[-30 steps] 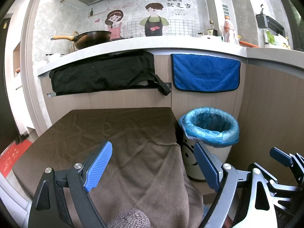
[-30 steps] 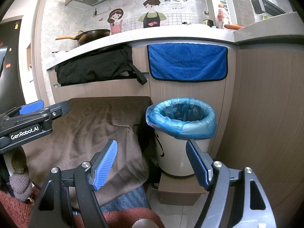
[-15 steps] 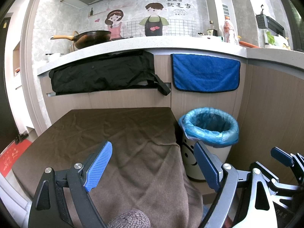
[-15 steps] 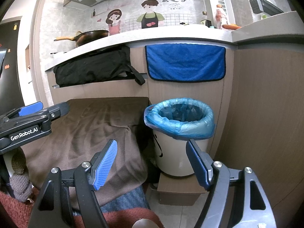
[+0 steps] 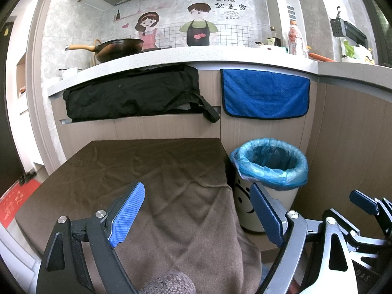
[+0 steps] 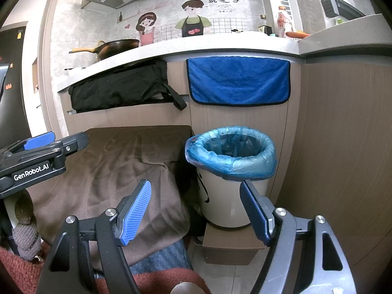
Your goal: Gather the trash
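A white trash bin (image 5: pixel 269 171) (image 6: pixel 227 191) lined with a blue bag stands on a low block by the cabinet, right of a low table under a brown cloth (image 5: pixel 152 171) (image 6: pixel 115 166). No loose trash shows on the cloth. My left gripper (image 5: pixel 196 210) hovers open over the cloth's near right part, nothing between its blue pads. My right gripper (image 6: pixel 196 210) is open too, level with the bin's front, empty. Each gripper shows at the other view's edge: the right gripper (image 5: pixel 362 210) at the lower right, the left gripper (image 6: pixel 41 152) at the left.
A black apron (image 5: pixel 132 95) and a blue towel (image 5: pixel 264 95) hang from the counter edge behind. A wok (image 5: pixel 117 49) and bottles (image 5: pixel 295 39) stand on the counter. A wood panel wall (image 6: pixel 343 147) closes the right side. A red mat (image 5: pixel 14 203) lies on the floor left.
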A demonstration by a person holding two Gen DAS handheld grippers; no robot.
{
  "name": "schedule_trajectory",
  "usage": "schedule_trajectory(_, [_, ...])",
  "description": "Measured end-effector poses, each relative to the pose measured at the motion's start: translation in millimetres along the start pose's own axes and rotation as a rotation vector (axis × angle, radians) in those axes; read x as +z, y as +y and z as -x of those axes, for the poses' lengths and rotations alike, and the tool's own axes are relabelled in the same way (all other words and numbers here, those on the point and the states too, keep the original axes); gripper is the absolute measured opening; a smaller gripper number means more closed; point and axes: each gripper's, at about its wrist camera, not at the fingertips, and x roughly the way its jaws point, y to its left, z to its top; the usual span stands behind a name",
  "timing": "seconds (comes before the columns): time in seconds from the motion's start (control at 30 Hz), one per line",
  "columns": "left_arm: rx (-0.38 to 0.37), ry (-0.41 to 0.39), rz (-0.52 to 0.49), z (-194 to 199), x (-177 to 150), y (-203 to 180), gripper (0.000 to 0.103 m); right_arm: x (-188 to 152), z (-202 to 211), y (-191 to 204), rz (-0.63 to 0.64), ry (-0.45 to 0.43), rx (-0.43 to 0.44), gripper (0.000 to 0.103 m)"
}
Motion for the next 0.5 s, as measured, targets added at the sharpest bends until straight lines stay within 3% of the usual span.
schedule_trajectory(0.5, [-0.004, 0.001, 0.000, -0.2, 0.4, 2.7, 0.088, 0.7, -1.0, -1.4, 0.000, 0.000, 0.003, 0.072])
